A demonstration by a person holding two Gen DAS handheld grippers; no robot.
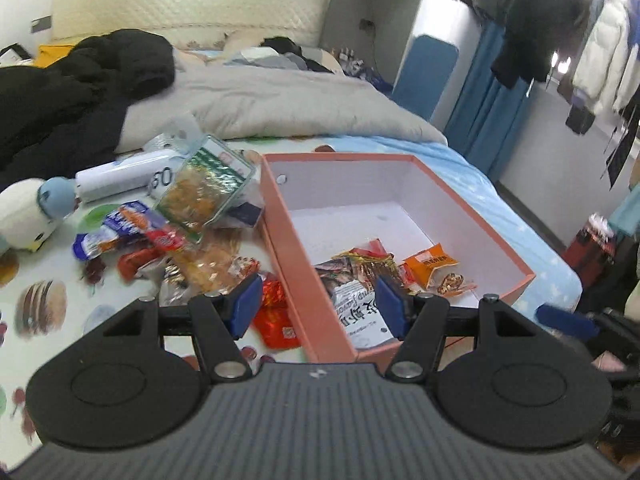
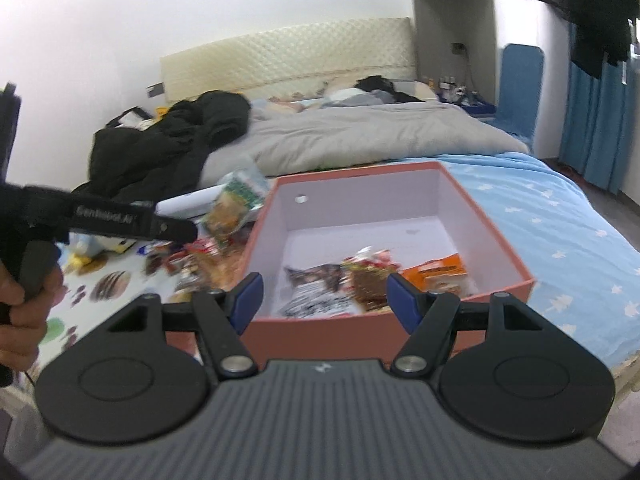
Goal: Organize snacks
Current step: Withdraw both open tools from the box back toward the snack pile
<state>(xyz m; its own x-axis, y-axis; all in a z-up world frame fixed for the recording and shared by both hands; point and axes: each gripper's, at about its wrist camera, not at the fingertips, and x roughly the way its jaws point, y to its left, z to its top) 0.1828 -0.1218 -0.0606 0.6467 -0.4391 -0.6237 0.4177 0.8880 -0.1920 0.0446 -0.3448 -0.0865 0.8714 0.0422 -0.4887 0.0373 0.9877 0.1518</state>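
My left gripper (image 1: 316, 304) spread, empty, straddling pink box (image 1: 294, 276) wall; loose snack pile (image 1: 176, 248) lies left of fingers, nearer this hand. My right gripper (image 2: 324, 300) spread, empty, facing box with few packets (image 2: 320, 292) inside.

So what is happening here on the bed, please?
A person is sorting snacks into a pink box on the bed. A few packets, such as an orange packet, already lie inside; a loose snack pile waits beside it on its left. Both the left tongs and the right tongs are open and hold nothing.
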